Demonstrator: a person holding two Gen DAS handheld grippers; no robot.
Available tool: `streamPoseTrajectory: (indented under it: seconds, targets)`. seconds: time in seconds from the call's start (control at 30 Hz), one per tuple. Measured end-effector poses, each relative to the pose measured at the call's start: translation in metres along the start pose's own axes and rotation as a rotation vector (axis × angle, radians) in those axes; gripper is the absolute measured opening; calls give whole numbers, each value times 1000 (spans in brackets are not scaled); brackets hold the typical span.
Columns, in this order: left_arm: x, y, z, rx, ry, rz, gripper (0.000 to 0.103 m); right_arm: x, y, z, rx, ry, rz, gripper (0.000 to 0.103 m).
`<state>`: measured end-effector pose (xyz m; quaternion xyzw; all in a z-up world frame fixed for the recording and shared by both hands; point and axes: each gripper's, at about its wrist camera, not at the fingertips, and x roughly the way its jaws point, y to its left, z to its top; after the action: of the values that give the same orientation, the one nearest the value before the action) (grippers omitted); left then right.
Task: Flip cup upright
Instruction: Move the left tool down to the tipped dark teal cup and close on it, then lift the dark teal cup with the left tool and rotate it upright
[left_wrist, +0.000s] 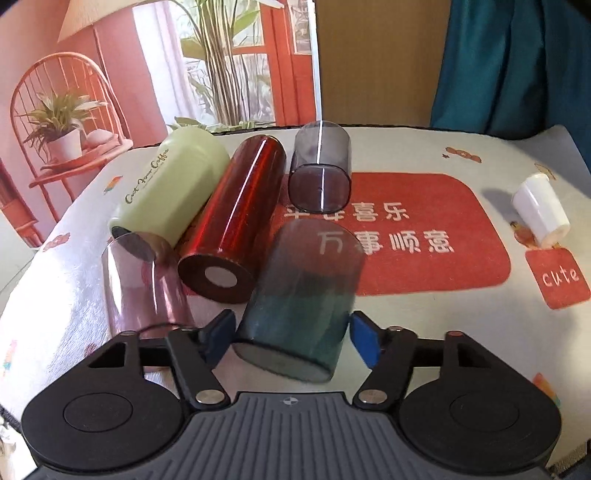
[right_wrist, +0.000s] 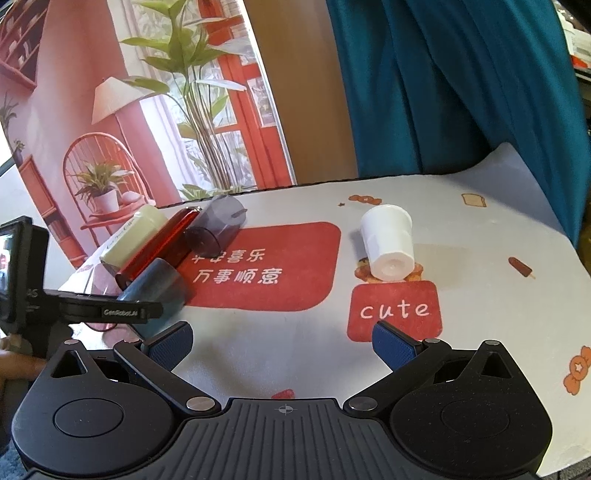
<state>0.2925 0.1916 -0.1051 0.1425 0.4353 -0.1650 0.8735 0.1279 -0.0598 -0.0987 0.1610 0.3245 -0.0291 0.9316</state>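
Note:
A translucent blue-green cup (left_wrist: 299, 299) lies tilted between the pads of my left gripper (left_wrist: 290, 334), base toward the camera; the pads sit at its sides and touch it. It also shows in the right wrist view (right_wrist: 157, 286). Beside it lie a pink clear cup (left_wrist: 144, 280), a red tumbler (left_wrist: 236, 218), a pale green coffee cup (left_wrist: 173, 184) and a grey clear cup (left_wrist: 319, 171), all on their sides. A white cup (right_wrist: 388, 242) lies on its side farther right. My right gripper (right_wrist: 282, 347) is open and empty above the cloth.
A patterned tablecloth with a red panel (right_wrist: 266, 266) and a "cute" patch (right_wrist: 395, 310) covers the table. A printed backdrop (left_wrist: 147, 66) and a teal curtain (right_wrist: 461, 85) stand behind. The table's right edge (right_wrist: 569, 251) is near the white cup.

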Motion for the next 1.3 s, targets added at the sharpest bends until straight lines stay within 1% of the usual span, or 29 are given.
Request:
streamPoseTrajectory:
  seconds: [0.2, 0.23, 0.3, 0.5, 0.67, 0.77, 0.87, 0.97, 1.2, 1.3]
  targets:
    - [-15, -13, -11, -29, 16, -62, 66, 0, -10, 3, 40, 5, -15, 103]
    - [-16, -15, -12, -37, 24, -78, 64, 0, -12, 3, 44, 3, -19, 103]
    - [-19, -21, -15, -64, 42, -115, 64, -1, -15, 4, 55, 0, -24, 103]
    - [-25, -47, -24, -73, 53, -154, 64, -5, -30, 7, 77, -15, -51, 103]
    - [-27, -56, -26, -90, 57, -182, 64, -9, -43, 6, 106, -24, -76, 103]
    - [-29, -65, -29, -87, 68, -206, 64, -9, -47, 6, 116, -21, -81, 103]
    - [-38, -79, -36, -52, 69, -241, 64, -9, -52, 6, 125, -20, -85, 103]
    - [-38, -85, -37, -35, 68, -253, 64, -10, -52, 6, 126, -20, -86, 103]
    - [-34, -89, -41, -45, 64, -291, 64, -12, -57, 6, 126, -17, -103, 103]
    - [-44, -93, -46, -48, 65, -333, 64, -13, -58, 6, 128, -12, -109, 103]
